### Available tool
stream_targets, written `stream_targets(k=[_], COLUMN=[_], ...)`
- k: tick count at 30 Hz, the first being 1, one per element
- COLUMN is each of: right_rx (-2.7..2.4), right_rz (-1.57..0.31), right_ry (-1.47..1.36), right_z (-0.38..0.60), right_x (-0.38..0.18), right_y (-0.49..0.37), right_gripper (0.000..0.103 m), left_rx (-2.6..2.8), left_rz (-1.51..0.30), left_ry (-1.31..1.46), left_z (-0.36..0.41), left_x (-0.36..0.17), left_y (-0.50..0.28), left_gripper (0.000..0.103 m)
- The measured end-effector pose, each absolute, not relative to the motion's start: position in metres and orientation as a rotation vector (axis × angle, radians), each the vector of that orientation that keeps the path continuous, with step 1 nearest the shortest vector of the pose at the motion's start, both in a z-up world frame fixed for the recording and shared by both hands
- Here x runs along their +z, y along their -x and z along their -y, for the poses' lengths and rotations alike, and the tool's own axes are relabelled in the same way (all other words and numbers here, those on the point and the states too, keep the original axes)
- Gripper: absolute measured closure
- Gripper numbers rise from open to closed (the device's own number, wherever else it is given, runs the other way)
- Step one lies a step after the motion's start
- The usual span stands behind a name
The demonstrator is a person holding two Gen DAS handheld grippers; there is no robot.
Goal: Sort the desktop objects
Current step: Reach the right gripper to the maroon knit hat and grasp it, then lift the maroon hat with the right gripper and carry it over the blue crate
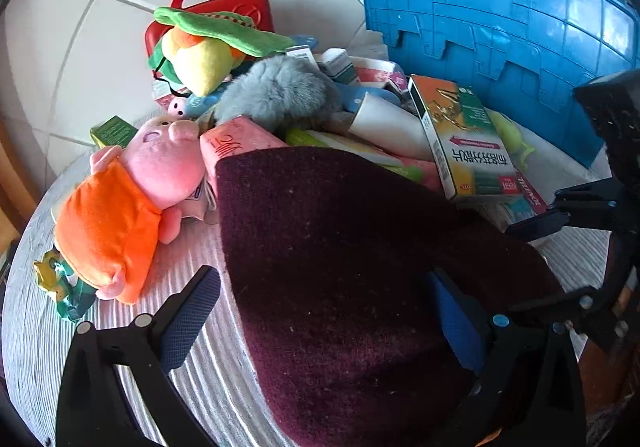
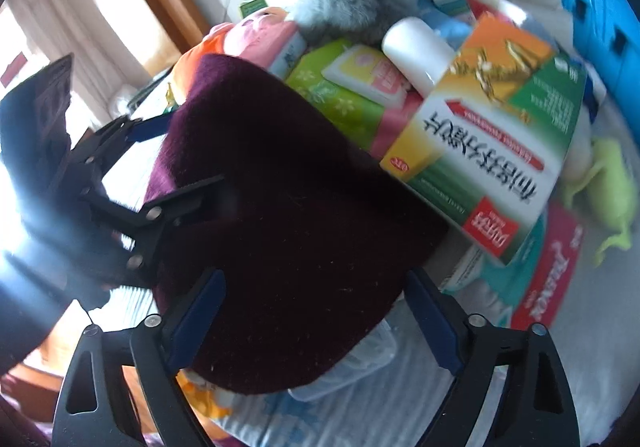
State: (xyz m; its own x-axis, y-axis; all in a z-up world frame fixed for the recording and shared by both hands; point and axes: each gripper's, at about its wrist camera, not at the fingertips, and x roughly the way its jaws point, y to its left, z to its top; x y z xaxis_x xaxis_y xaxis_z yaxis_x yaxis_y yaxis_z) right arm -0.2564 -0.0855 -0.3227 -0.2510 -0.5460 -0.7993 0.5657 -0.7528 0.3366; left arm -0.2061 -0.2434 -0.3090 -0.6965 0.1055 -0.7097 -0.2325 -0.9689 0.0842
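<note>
Lying at the near edge of the desk (image 1: pixel 192 367), a dark maroon woolly cloth (image 1: pixel 340 267) is covering the front of a heap of things. Both pairs of tongs are straddling it. The left tongs (image 1: pixel 320 323) are standing wide apart, the cloth between the blue pads; the right-hand pad (image 1: pixel 456 323) is lying against the wool, the left-hand one is clear of it, so nothing is being pinched. The right tongs (image 2: pixel 316 315) are likewise spread around the cloth's near end (image 2: pixel 280 247), their pads close to its sides, and whether they are touching it is impossible to tell through the blur.

Behind the cloth, a green and orange medicine box (image 1: pixel 472 151) is leaning on the pile, next to a white tube (image 1: pixel 384 127) and a grey furry toy (image 1: pixel 280 95).

The left wrist view alone is showing a pink pig plush in orange (image 1: pixel 140 199) lying on the desk just left of the cloth, a yellow bird plush with a green hat (image 1: pixel 208 51), a red case (image 1: pixel 216 7) and a blue crate lid (image 1: pixel 500 15) standing behind. The right wrist view alone is showing a green and yellow tissue pack (image 2: pixel 344 87), a red box (image 2: pixel 552 279) under the medicine box, and a lime-green toy (image 2: pixel 612 187).
</note>
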Motion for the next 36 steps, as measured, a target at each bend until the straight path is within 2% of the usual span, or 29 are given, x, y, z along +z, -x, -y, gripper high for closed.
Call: stream_targets(k=[3, 7, 10, 12, 14, 18, 22, 31, 36], right_rx=[-2.045, -2.006, -2.018, -2.027, -2.026, -2.03, -2.052, -2.104, -2.147], right_rz=[-0.017, -0.014, -0.037, -0.069, -0.099, -0.133, -0.16, -0.207, -0.204], right_ry=[-1.281, -1.274, -1.252, -1.219, -1.207, -1.179, -1.138, -1.025, -0.918], right_z=[0.088, 0.095, 0.099, 0.103, 0.108, 0.114, 0.117, 0.122, 0.122], right_x=[-0.325, -0.326, -0.321, -0.313, -0.308, -0.3, -0.289, -0.245, -0.203], right_y=[0.256, 0.257, 0.253, 0.247, 0.243, 0.235, 0.232, 0.229, 0.225], right_gripper=[0.027, 0.036, 0.055, 0.081, 0.084, 0.085, 0.085, 0.086, 0.086], left_rx=[2.702, 2.69, 2.686, 2.688, 2.682, 2.67, 2.677, 2.731, 2.775], left_rz=[-0.226, -0.213, -0.213, -0.216, -0.22, -0.236, -0.232, -0.278, -0.311], left_ry=[1.128, 1.139, 1.138, 1.141, 1.15, 1.175, 1.171, 1.095, 1.009], left_z=[0.246, 0.251, 0.254, 0.255, 0.255, 0.255, 0.255, 0.253, 0.252], left_x=[-0.31, -0.31, -0.309, -0.307, -0.305, -0.302, -0.292, -0.254, -0.21], left_y=[0.203, 0.198, 0.192, 0.188, 0.183, 0.177, 0.174, 0.165, 0.162], left_gripper=[0.006, 0.015, 0.027, 0.036, 0.051, 0.062, 0.079, 0.081, 0.081])
